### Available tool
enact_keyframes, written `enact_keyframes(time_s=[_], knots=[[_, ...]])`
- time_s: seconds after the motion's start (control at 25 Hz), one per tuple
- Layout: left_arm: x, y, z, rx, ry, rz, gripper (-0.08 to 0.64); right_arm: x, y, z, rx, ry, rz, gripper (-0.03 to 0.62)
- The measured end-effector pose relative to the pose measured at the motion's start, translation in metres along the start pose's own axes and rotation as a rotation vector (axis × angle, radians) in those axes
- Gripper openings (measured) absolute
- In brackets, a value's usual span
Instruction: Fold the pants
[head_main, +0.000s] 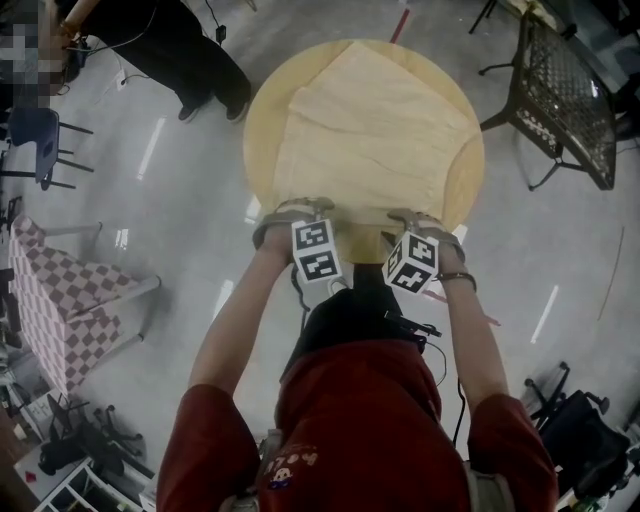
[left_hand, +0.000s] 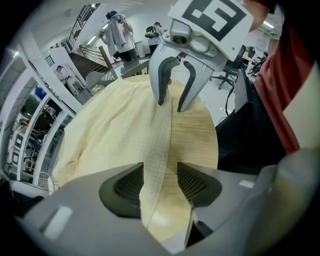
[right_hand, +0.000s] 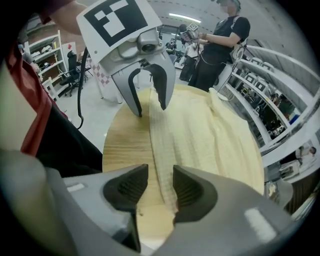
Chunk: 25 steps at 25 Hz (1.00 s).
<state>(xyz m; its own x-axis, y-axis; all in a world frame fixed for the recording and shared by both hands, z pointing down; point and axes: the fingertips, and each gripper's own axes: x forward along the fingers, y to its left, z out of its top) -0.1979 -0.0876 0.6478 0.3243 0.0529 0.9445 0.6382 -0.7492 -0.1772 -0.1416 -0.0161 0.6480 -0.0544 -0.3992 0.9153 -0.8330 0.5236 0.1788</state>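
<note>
Pants (head_main: 375, 130) in pale yellow lie spread flat over most of a round wooden table (head_main: 262, 120), seen from the head view, which looks steeply down past the person's red top. Both arms reach forward to the table's near rim, where the left gripper (head_main: 292, 208) and the right gripper (head_main: 420, 218) sit side by side on the near edge of the cloth, each with its marker cube facing the camera. In the left gripper view, the left gripper (left_hand: 160, 182) has its jaws spread. A narrow band of the cloth's edge runs up between the ridged pads, with a gap showing on the right-hand side, so nothing is pinched yet. Bare wood lies just beside that band. The other gripper stands farther along the same edge, also spread. In the right gripper view, the right gripper (right_hand: 160, 187) likewise has its jaws apart, straddling the same edge band with daylight on both sides. The rest of the cloth stretches away to the right over the table top. Judging from this, the step in hand is taking hold of the near edge to begin a fold. The next move likely calls for both jaws to close on the band together. They would then lift it evenly and carry it across the cloth, keeping the edge straight between them.
</note>
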Motion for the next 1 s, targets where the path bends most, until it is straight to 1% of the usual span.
enact_keyframes(time_s=[0.08,0.32,0.4,0.44,0.56,0.64,0.72,0.76,0.84,0.92,1.0], knots=[[0.002,0.000,0.001,-0.009,0.000,-0.042,0.225,0.001,-0.001,-0.001,0.016,0.001,0.028,0.155],[0.004,0.002,-0.001,-0.093,-0.014,-0.207,0.224,0.002,-0.003,0.000,0.096,0.001,0.147,0.155],[0.004,0.006,-0.002,-0.107,-0.021,-0.231,0.218,0.003,-0.004,0.001,0.117,-0.002,0.182,0.155],[0.005,0.008,-0.002,-0.110,-0.023,-0.233,0.202,0.003,-0.005,0.001,0.127,-0.004,0.198,0.155],[0.005,0.013,-0.001,-0.102,-0.023,-0.228,0.143,0.002,-0.007,0.001,0.145,-0.008,0.226,0.153],[0.004,0.011,0.001,-0.065,-0.012,-0.217,0.125,0.001,-0.007,0.001,0.142,-0.009,0.227,0.133],[0.004,0.004,0.003,-0.015,-0.008,-0.190,0.066,0.001,-0.006,0.002,0.126,-0.014,0.215,0.097],[0.004,0.000,0.003,0.004,-0.011,-0.166,0.034,0.001,-0.004,0.002,0.112,-0.016,0.201,0.073],[0.005,-0.002,0.002,0.020,-0.019,-0.103,0.018,0.002,-0.004,0.001,0.084,-0.021,0.153,0.009],[0.005,-0.002,0.001,0.019,-0.013,-0.051,0.018,0.002,-0.006,-0.003,0.076,-0.024,0.102,0.008],[0.005,-0.001,0.000,0.025,0.003,-0.019,0.018,-0.001,-0.006,-0.005,0.083,-0.026,0.072,0.008]])
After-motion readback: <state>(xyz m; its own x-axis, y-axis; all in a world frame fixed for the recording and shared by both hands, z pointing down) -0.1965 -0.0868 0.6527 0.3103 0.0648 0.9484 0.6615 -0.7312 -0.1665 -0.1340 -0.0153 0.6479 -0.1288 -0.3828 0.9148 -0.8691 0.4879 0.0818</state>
